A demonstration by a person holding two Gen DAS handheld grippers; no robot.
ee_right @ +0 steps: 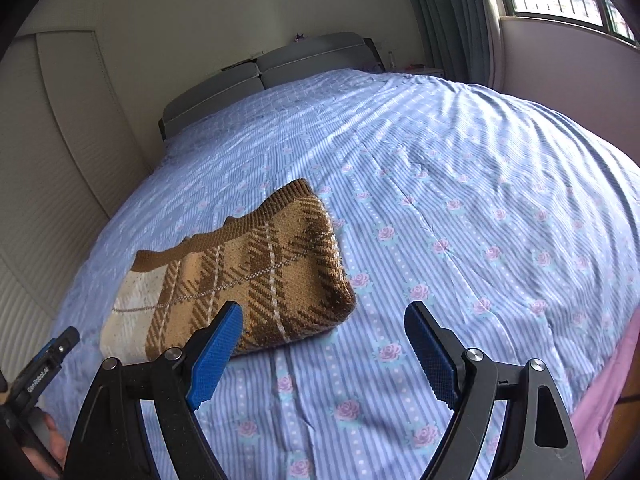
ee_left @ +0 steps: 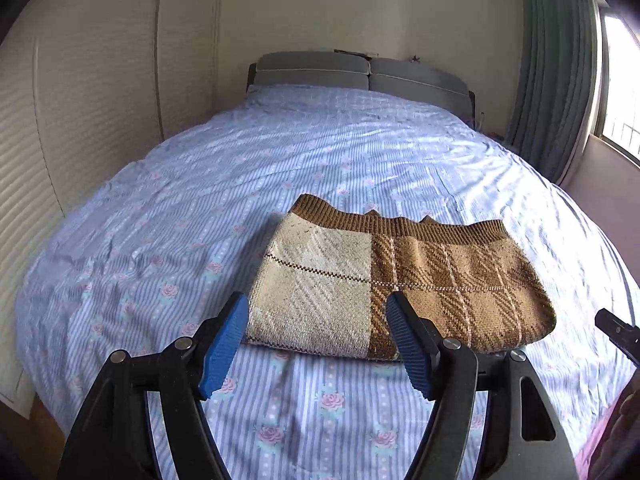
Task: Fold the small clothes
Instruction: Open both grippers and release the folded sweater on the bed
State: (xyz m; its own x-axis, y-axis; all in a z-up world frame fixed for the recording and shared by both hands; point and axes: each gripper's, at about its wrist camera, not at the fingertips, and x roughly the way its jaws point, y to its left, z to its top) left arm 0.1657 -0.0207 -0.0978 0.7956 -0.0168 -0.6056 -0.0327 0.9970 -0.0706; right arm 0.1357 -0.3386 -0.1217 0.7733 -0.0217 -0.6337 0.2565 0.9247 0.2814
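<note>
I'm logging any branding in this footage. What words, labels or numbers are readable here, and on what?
"GenRobot.AI": white lettering on the black body of the left gripper, seen at the lower left edge of the right wrist view.
No other text: the folded brown and cream plaid knit garment and the blue striped rose-print bedsheet carry none.

Ahead of my left gripper (ee_left: 316,312) the folded knit sweater (ee_left: 400,280) lies flat on the bed sheet (ee_left: 280,168), just past the fingertips. From my right gripper (ee_right: 324,320) it sits ahead and to the left. The headboard (ee_left: 360,74) stands far behind it, the curtain (ee_left: 556,80) off right
</note>
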